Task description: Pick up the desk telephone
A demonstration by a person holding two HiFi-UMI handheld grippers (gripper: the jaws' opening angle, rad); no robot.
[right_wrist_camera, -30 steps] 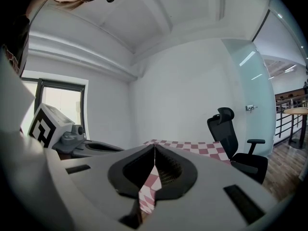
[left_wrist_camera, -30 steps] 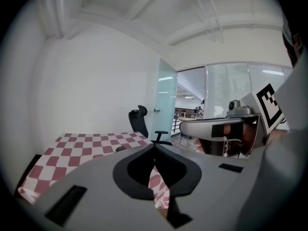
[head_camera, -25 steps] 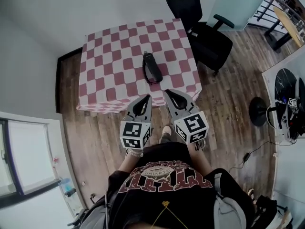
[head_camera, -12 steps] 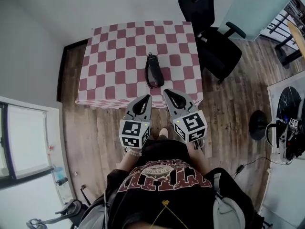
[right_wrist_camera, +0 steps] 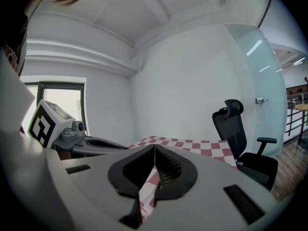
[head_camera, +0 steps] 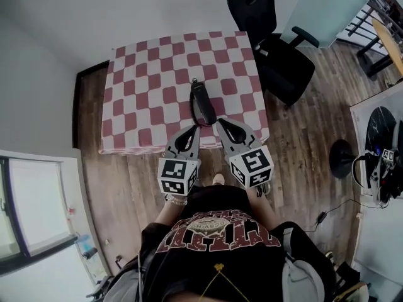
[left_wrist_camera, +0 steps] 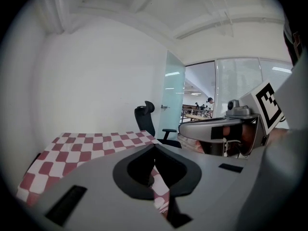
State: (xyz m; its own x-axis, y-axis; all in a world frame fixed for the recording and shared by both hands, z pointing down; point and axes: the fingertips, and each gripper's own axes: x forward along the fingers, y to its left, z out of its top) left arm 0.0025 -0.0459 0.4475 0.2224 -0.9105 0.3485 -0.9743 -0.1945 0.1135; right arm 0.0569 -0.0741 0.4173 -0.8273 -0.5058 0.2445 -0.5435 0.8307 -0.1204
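Head view: telephone [head_camera: 203, 102], illegible shirt lettering [head_camera: 217, 224]

The desk telephone [head_camera: 203, 102] is black, narrow and long. It lies flat on the table [head_camera: 145, 87] with the pink-and-white checked cloth, its length running from the near edge toward the far one at a slight slant. It sits a little right of the middle, in the near half, close to the near edge.
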